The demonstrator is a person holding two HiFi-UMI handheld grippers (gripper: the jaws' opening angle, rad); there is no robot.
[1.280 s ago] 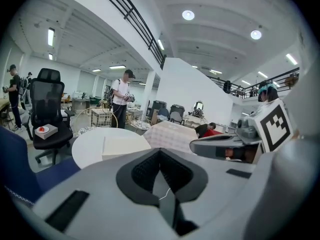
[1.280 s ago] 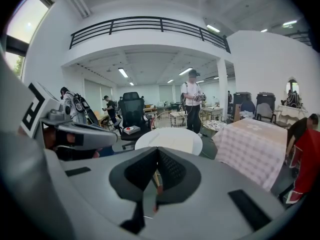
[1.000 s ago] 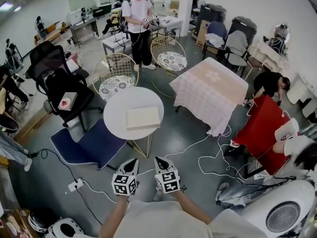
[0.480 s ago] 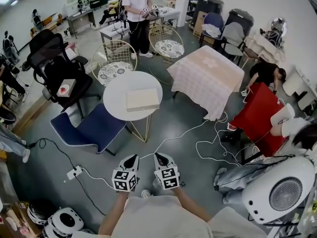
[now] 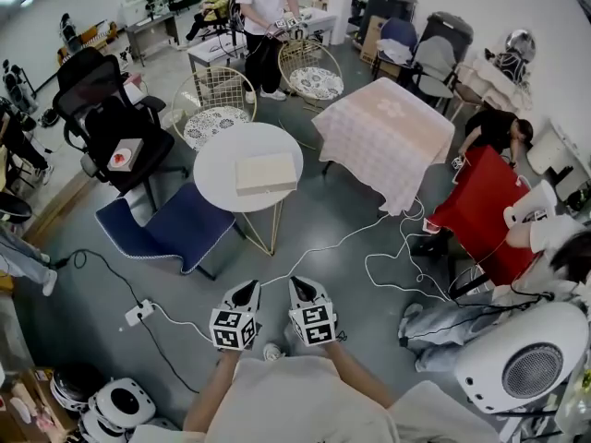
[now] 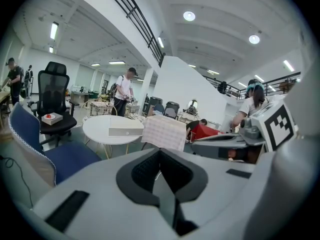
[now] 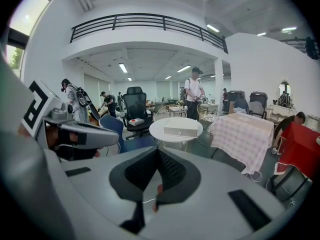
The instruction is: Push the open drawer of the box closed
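Note:
A flat cream box (image 5: 266,173) lies on the round white table (image 5: 220,158), well ahead of me across the grey floor. Its front with a small knob faces me in the right gripper view (image 7: 180,128), and it also shows in the left gripper view (image 6: 126,132). My left gripper (image 5: 246,292) and right gripper (image 5: 300,287) are held side by side low in the head view, far short of the table. Both are shut with nothing between the pads (image 6: 146,170) (image 7: 172,170).
A blue floor chair (image 5: 171,233) lies left of the table. White cables (image 5: 388,266) and a power strip (image 5: 138,313) trail over the floor. A cloth-covered table (image 5: 388,137), wire chairs (image 5: 214,109), a black office chair (image 5: 106,118) and a white fan (image 5: 522,363) stand around.
The table, the box and the floor clutter have slid a little upward in the head view. Both grippers keep side by side and stay shut.

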